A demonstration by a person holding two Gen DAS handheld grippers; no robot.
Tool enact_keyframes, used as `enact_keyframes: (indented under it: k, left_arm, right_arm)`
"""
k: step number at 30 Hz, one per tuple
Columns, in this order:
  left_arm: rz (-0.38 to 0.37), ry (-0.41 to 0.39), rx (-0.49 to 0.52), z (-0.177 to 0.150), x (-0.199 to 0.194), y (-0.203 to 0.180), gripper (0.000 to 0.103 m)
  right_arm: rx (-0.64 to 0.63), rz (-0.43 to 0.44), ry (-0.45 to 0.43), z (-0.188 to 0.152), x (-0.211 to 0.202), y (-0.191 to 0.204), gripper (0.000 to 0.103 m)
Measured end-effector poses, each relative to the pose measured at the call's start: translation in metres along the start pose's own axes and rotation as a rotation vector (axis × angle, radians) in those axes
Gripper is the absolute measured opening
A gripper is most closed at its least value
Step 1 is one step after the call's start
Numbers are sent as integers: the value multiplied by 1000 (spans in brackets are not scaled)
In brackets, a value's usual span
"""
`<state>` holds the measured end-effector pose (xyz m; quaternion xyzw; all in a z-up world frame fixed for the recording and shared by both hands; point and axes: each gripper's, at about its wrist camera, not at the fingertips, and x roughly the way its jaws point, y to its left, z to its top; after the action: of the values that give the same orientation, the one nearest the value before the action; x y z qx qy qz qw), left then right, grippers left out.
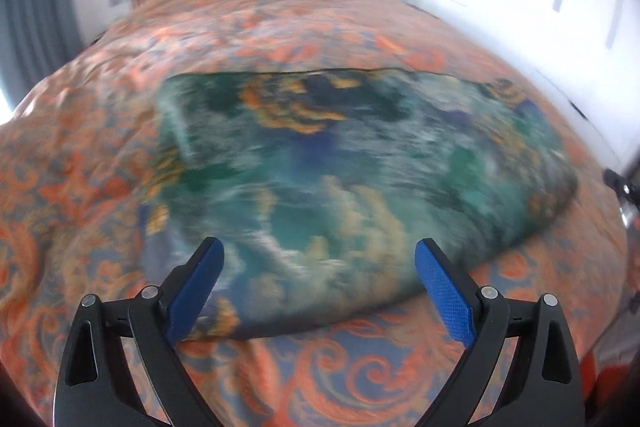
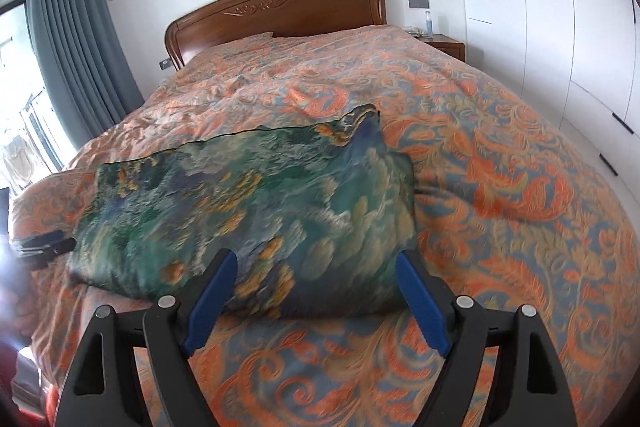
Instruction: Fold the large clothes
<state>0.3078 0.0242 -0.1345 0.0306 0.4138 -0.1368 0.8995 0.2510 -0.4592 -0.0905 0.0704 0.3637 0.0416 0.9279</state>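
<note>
A folded garment (image 1: 352, 183) printed in greens, blues and yellow-gold is seen lying flat on an orange-and-blue patterned bedspread (image 1: 92, 131), filling the centre of the left wrist frame, though that frame is smeared by motion blur. The left gripper (image 1: 320, 291) is shown at the bottom centre of its frame with its blue-padded fingers (image 1: 444, 299) spread wide and nothing pinched between them; the near edge of the garment is framed in the gap. In the right wrist frame the same garment (image 2: 248, 215) is seen in the centre and left of centre, with one corner raised to a peak towards the upper middle. The right gripper (image 2: 316, 299) is likewise held spread apart at the bottom centre, empty, with the garment's near edge lying just beyond its fingertips; contact cannot be told. A carved wooden headboard (image 2: 280, 11) is seen at the upper centre, a grey-blue curtain (image 2: 76, 43) at the upper left, and white wardrobe doors (image 2: 560, 27) along the right side. A dark object (image 2: 44, 245), possibly the other gripper, is glimpsed at the left edge beside the garment.
</note>
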Motion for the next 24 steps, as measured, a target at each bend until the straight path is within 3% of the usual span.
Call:
enact_keyframes:
  k: [5, 7, 9, 15, 19, 24]
  left_arm:
    - [-78, 45, 193, 14, 11, -54, 98]
    - [-61, 66, 282, 20, 28, -74, 98]
    - [-29, 110, 298, 28, 52, -81, 98]
    - [44, 186, 186, 79, 116, -65, 99]
    - [63, 229, 53, 119, 149, -45, 100]
    - [126, 241, -60, 147, 179, -27, 100]
  right_arm:
    - [-25, 19, -39, -15, -18, 11, 83]
    - [-32, 27, -47, -19, -23, 13, 83]
    - [-36, 33, -55, -22, -28, 14, 83]
    - [-57, 30, -69, -41, -48, 12, 83]
    - [-45, 10, -57, -56, -54, 3, 83]
    - [53, -8, -23, -78, -56, -19, 83]
